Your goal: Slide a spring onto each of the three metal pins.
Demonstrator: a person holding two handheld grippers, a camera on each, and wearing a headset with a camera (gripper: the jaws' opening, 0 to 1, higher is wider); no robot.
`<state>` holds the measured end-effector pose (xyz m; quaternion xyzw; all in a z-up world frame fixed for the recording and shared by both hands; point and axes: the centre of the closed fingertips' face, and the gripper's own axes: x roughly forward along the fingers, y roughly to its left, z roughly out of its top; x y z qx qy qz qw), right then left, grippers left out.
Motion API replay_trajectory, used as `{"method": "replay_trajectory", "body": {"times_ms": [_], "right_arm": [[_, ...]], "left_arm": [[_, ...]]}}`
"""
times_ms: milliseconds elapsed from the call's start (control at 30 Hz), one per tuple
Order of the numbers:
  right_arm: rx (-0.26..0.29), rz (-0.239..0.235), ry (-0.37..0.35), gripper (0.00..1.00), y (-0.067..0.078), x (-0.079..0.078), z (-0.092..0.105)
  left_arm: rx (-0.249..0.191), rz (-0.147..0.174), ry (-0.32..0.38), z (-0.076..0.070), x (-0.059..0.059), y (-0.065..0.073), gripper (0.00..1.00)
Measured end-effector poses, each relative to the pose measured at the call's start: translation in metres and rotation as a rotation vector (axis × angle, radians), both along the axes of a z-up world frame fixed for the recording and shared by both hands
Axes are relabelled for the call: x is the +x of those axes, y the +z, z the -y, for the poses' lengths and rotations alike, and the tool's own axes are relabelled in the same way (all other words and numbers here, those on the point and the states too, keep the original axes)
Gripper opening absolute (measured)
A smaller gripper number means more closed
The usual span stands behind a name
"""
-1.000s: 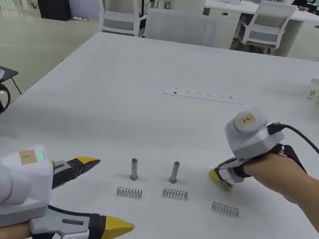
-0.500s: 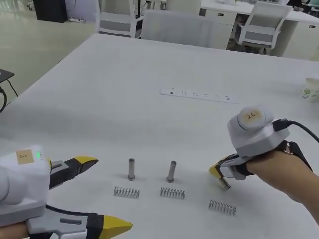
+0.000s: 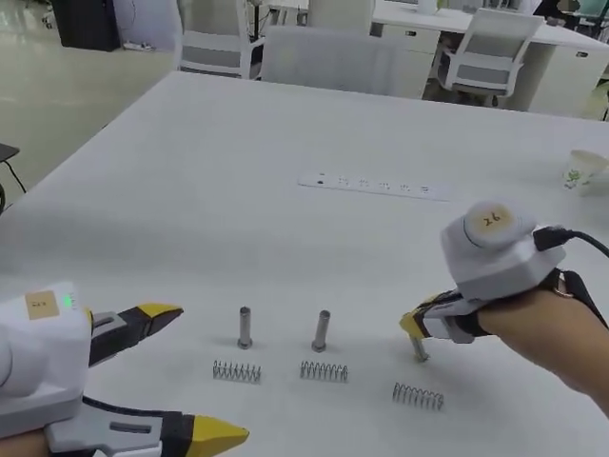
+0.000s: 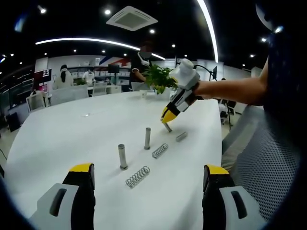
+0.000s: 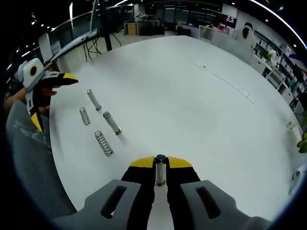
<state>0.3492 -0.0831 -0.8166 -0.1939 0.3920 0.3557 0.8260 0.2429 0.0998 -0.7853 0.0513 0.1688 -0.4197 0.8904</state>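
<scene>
Two metal pins (image 3: 245,327) (image 3: 321,330) stand upright on the white table (image 3: 285,228). Three springs lie in a row in front of them: left (image 3: 236,371), middle (image 3: 324,371), right (image 3: 418,396). My right gripper (image 3: 417,335) is shut on a third pin (image 5: 160,170), held tilted just above the table behind the right spring. In the left gripper view that pin (image 4: 167,126) hangs below the right gripper (image 4: 171,111). Left of the left pin, my left gripper (image 3: 207,373) stands open with nothing between its yellow-tipped jaws.
A white power strip (image 3: 373,185) lies further back on the table. A paper cup (image 3: 578,168) stands at the far right edge. Office chairs (image 3: 495,43) and desks lie beyond the table's far edge.
The head camera has shifted a little. My right gripper keeps hold of the pin and has lowered slightly toward the table. The left gripper stays open in place.
</scene>
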Motion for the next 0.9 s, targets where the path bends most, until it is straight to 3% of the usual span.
{"method": "replay_trajectory", "body": {"times_ms": [633, 900], "right_arm": [[0.040, 0.031, -0.009, 0.05, 0.0057, -0.0023, 0.0025], [0.052, 0.019, -0.020, 0.05, 0.0058, -0.0037, 0.0039]], "left_arm": [[0.006, -0.006, -0.012, 0.0012, -0.0019, -0.0013, 0.91], [0.010, -0.012, -0.019, 0.0027, -0.0026, -0.0036, 0.91]]}}
